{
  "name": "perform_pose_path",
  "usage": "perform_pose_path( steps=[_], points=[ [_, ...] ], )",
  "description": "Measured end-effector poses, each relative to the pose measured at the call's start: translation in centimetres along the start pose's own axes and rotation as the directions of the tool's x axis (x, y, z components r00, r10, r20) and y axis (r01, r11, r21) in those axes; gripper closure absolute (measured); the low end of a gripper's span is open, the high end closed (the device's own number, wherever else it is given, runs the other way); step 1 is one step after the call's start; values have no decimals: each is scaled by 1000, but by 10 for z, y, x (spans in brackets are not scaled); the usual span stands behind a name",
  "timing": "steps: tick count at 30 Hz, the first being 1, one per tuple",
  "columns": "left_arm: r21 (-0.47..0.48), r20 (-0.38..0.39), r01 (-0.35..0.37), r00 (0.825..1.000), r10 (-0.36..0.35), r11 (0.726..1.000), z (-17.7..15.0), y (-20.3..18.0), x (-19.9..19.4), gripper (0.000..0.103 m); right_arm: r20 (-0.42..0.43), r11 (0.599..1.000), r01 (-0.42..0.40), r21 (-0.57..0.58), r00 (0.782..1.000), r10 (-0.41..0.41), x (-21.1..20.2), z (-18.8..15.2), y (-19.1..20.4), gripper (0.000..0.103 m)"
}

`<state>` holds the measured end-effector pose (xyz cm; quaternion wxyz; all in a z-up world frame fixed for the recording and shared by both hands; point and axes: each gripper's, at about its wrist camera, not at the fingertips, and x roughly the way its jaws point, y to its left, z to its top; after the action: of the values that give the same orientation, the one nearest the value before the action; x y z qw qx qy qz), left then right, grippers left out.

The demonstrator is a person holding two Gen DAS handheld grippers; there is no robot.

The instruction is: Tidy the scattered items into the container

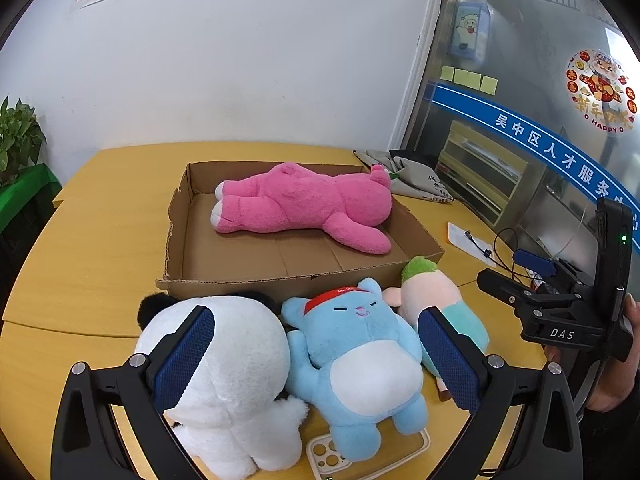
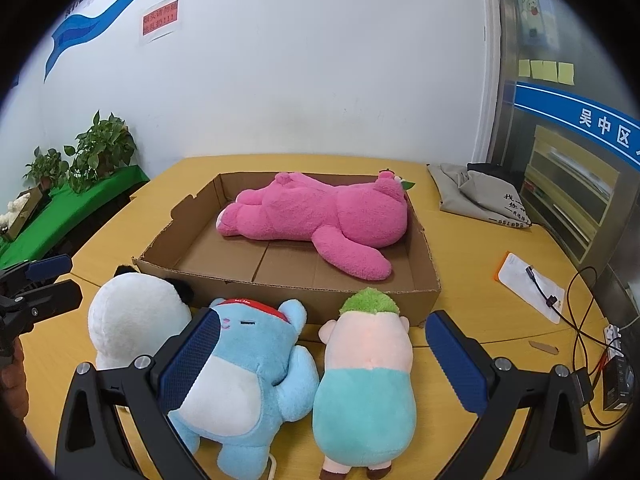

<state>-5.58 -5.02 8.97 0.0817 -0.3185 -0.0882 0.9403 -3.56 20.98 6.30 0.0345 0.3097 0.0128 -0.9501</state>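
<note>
A shallow cardboard box [image 1: 176, 252] [image 2: 424, 248] stands on the yellow table with a big pink plush bear [image 1: 304, 200] [image 2: 320, 212] lying in it. In front of the box lie a white panda plush [image 1: 224, 368] [image 2: 132, 312], a blue cat plush with a red band [image 1: 360, 352] [image 2: 248, 376], and a pink plush with green hair and teal trousers [image 1: 432, 292] [image 2: 368, 364]. My left gripper [image 1: 316, 356] is open above the blue cat and panda. My right gripper [image 2: 320, 364] is open above the blue cat and the pink plush, and also shows in the left wrist view [image 1: 516, 276].
A grey cloth bag [image 1: 416, 176] [image 2: 480, 192] lies at the back right. A white card and black cables [image 2: 536, 280] lie to the right of the box. A phone case [image 1: 328, 452] lies under the blue cat. Potted plants [image 2: 100, 148] stand to the left of the table.
</note>
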Motion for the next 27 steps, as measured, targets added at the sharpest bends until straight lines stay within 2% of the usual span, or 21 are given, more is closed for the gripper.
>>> perform_pose_path(
  steps=[15,20,24,27],
  points=[
    [-13,-1,-8,1000,8,1000,-5,18,-3,0,-8,999,-28,-28,1000,28,5,-2,16,0],
    [-68,-17,2,1000,-3,998,-11,51,-3,0,-17,990,-125,-59,992,124,10,-5,43,0],
    [-142,-56,14,998,-23,990,-22,89,7,0,-47,965,-251,-75,968,248,23,-16,75,1],
    [-155,-107,13,994,-30,988,-29,108,24,0,-76,942,-325,-82,945,319,33,-27,101,1]
  ],
)
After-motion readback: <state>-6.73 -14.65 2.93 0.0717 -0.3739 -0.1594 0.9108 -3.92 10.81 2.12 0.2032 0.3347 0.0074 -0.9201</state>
